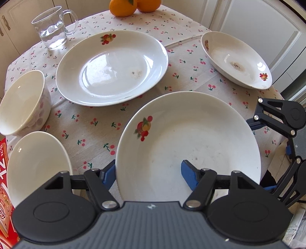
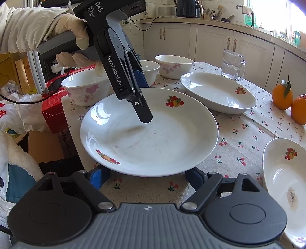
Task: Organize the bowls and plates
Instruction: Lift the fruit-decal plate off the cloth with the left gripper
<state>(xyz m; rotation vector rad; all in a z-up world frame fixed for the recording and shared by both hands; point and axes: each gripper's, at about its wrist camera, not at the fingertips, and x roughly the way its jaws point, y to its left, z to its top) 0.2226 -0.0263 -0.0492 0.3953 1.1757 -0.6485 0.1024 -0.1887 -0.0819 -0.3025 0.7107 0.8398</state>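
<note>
At six o'clock in the left wrist view, closest to the table's edge, lies the near plate (image 1: 191, 138), fruit-printed and lightly smeared. The left gripper (image 1: 149, 170) straddles its rim with jaws roughly halfway apart. One blue finger is over the plate's hollow and the other sits outside the rim at nine o'clock, partly hidden by it. Neither pad seems to press on the china. From the other side, the right gripper (image 2: 147, 175) stands wide open at the plate's six o'clock edge. Its fingertips are tucked just under the rim and grip nothing. Whether the plate is raised off the tablecloth (image 1: 91, 118) I cannot tell.

Outward from there, a second plate (image 1: 112, 67) lies at eleven o'clock and a deeper oval dish (image 1: 237, 59) at two o'clock. Each sits alone and clear of its neighbours. At nine o'clock stand a flowered bowl (image 1: 23, 101) and a plain bowl (image 1: 36, 162) just beside it. The right wrist view shows a third bowl (image 2: 86, 88) in that cluster. None of the bowls is nested.

I judge the job as barely begun, since no plate rests on another and no bowl sits in another. Every stacking step is still to do, starting with this near plate. A glass mug (image 1: 51, 32) at eleven o'clock and the oranges (image 1: 124, 5) at twelve stand well apart from the crockery.
</note>
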